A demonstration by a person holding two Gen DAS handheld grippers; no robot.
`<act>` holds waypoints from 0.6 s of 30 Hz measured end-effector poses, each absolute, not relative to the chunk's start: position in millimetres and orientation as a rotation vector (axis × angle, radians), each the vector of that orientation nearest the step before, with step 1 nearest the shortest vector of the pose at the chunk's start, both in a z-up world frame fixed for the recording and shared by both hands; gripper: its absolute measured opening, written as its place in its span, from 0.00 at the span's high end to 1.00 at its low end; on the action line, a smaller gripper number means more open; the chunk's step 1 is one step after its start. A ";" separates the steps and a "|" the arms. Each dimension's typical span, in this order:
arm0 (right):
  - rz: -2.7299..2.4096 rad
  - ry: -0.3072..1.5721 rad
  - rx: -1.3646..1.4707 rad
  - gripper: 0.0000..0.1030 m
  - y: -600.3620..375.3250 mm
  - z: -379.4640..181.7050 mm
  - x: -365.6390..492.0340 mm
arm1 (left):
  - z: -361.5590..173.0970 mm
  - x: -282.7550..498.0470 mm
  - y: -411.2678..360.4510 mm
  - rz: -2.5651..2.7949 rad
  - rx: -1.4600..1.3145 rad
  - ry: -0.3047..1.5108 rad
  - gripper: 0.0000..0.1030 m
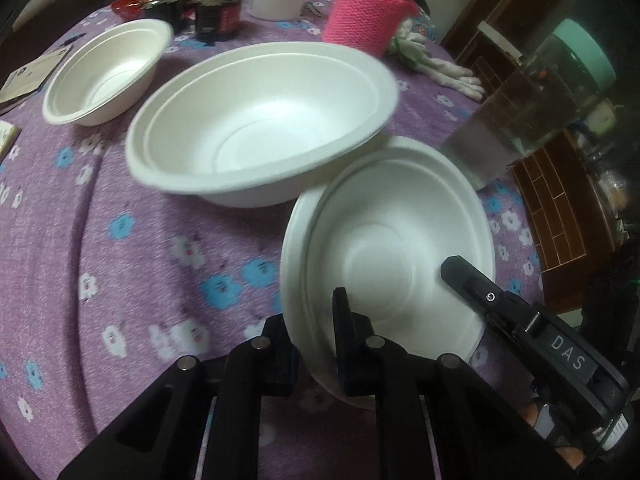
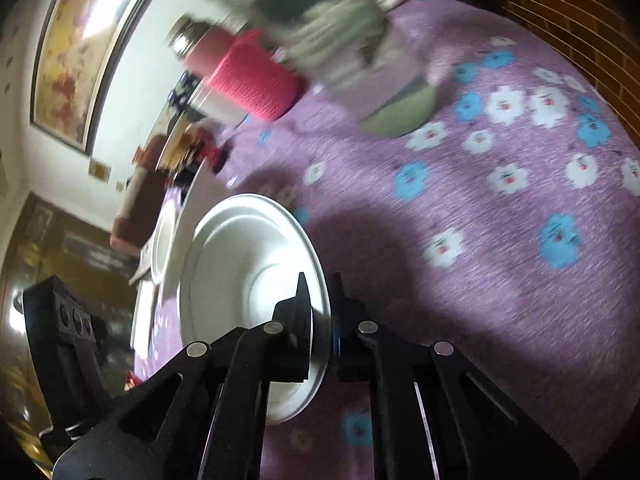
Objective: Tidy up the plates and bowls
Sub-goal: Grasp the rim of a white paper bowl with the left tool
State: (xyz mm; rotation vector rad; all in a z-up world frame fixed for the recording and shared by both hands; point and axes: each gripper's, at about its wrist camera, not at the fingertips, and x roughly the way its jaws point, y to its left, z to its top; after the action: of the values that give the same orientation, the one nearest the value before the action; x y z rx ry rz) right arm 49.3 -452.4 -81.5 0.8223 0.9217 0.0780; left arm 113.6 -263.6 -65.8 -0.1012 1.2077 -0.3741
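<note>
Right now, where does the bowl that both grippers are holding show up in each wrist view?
Left wrist view: the held bowl is at lower right, tilted; the left gripper clamps its near rim and the right gripper pinches its right rim.
Right wrist view: the same bowl is at lower centre-left, seen nearly edge-on, rim between the right gripper's fingers.
Shared landmark: the pink knitted sleeve.

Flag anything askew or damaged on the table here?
Only the held bowl: it is tipped steeply on edge, both the left gripper and the right gripper clamped on its rim. The large bowl and small bowl sit upright on the tablecloth. No spills or damage visible.
</note>
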 end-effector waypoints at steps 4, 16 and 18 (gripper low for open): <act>0.075 0.943 0.774 0.94 -419.9 -71.3 42.6 | -61.1 100.0 -233.0 -0.371 -0.098 1.212 0.87; 0.085 0.939 0.732 0.94 -327.9 -53.2 -10.1 | -47.6 48.8 -140.4 -0.392 -0.123 1.174 0.87; 0.119 0.936 0.723 0.94 -305.2 -47.4 -13.0 | -41.3 42.5 -118.7 -0.377 -0.127 1.147 0.87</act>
State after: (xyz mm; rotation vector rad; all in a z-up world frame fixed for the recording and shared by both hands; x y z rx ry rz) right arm -13.0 -305.2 -47.4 0.7233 0.9359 0.1190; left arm 42.5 -118.7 -41.3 -0.1268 1.1469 -0.3766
